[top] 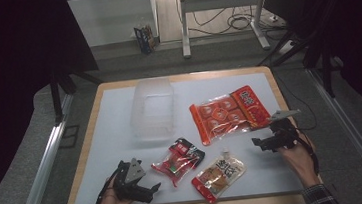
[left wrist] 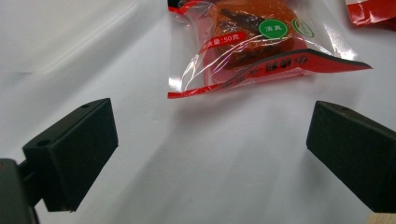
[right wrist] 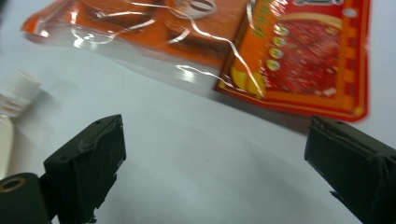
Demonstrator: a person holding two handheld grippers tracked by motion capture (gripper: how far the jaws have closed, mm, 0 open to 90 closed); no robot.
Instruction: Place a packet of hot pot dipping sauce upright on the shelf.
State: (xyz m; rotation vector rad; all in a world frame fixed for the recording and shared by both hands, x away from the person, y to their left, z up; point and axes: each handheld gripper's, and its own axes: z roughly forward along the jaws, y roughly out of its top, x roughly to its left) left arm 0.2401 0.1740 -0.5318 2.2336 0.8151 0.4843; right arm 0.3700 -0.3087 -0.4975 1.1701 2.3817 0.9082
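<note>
right gripper (top: 262,144) gapes empty; the big orange packet (top: 229,113) lies just ahead of it, long side across.

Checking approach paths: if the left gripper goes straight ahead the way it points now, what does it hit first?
Most likely the small red snack packet. It lies flat on the white table just ahead of the open left gripper, roughly centred between its fingers. Bare table lies between; exact depth is unclear.
</note>
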